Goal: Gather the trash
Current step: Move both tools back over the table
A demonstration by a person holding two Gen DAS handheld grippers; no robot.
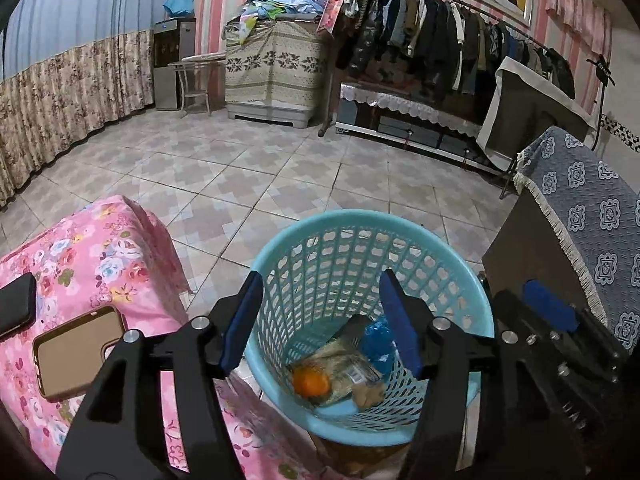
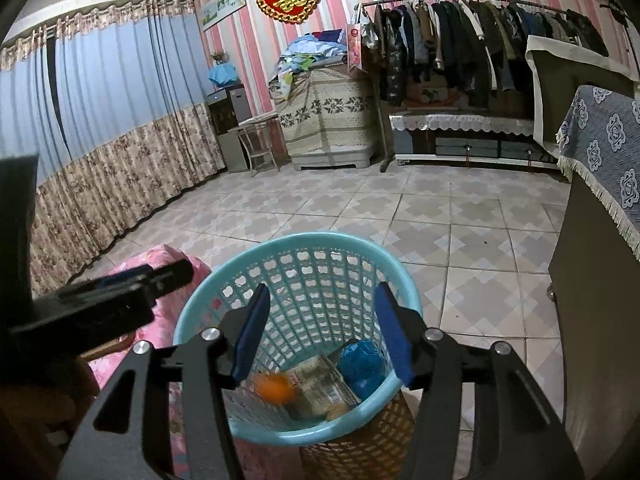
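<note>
Trash in basket, both tongs released above it.

Blue basket (image 1: 362,224) stands upright, mouth up, below and ahead of both tongs; orange (image 1: 311,381), crumpled wrapper (image 1: 352,364) and blue bag (image 1: 378,340) lie at its bottom. Wrapper's long axis runs diagonally, orange to blue bag. Left gripper (image 1: 320,320) and right gripper (image 2: 320,330) gape, nothing between pads. Pink floral bed (image 1: 100,256) with phone (image 1: 76,350) left of left tongs.
</note>
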